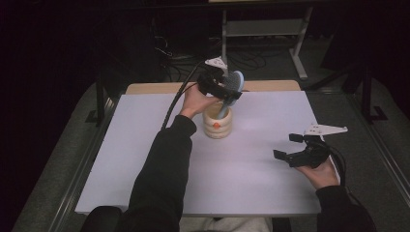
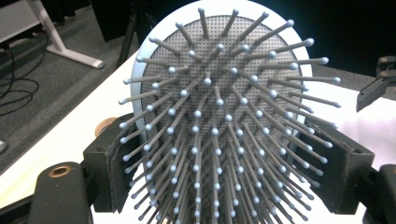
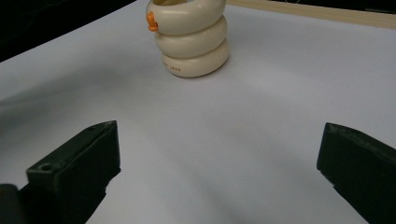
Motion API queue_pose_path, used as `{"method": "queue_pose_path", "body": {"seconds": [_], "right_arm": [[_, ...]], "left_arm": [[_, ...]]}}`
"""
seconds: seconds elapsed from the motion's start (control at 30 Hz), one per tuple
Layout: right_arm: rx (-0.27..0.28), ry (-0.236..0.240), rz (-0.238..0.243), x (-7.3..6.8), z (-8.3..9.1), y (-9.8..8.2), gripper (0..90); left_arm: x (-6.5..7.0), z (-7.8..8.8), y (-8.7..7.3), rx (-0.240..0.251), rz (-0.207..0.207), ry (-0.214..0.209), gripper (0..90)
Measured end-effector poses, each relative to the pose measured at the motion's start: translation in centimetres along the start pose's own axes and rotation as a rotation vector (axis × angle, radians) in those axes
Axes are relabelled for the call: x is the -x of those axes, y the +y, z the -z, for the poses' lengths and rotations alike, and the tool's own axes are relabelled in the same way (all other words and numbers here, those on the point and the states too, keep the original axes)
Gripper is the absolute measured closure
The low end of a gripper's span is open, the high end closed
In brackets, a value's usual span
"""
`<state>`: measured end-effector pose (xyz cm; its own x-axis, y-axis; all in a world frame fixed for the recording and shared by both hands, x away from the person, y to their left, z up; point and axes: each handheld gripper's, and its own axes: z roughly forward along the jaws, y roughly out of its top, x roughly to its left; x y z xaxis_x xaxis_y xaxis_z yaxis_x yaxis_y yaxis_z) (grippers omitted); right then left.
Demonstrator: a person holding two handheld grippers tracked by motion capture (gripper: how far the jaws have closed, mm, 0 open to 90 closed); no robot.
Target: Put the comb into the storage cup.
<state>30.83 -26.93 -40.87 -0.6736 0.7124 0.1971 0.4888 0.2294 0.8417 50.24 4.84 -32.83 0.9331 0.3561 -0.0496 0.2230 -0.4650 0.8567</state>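
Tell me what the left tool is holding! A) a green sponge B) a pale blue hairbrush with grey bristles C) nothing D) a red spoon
B: the left tool is clamped on the pale blue hairbrush with grey bristles, above the cream ringed holder.

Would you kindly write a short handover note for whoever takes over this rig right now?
Left gripper: shut on the hairbrush at its head, above the cream ringed holder, handle pointing down into its opening.
Right gripper: open, holding nothing, over the white table to the right.
Done: brush grasped and brought to the holder.
Left: seat the brush in the holder and let go.
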Motion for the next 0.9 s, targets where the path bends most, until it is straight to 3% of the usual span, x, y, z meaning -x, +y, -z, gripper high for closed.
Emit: {"method": "queue_pose_path", "body": {"seconds": [0.1,0.27,0.37,0.9], "right_arm": [[0.0,0.0,0.0,0.0,0.0,0.0,0.0],[-0.002,0.004,0.006,-0.2,-0.1,0.0,0.0],[-0.003,0.002,0.006,-0.1,-0.1,0.0,0.0],[-0.012,0.006,0.004,-0.2,-0.3,0.0,0.0]], "left_arm": [[0.0,-0.3,-0.5,0.004,0.007,0.0,19.9],[-0.1,-0.8,-1.3,-0.031,0.005,0.007,19.9],[-0.3,-0.8,-1.6,-0.015,0.018,0.004,19.9],[0.2,-1.0,-1.4,-0.028,-0.014,0.019,19.3]]}}
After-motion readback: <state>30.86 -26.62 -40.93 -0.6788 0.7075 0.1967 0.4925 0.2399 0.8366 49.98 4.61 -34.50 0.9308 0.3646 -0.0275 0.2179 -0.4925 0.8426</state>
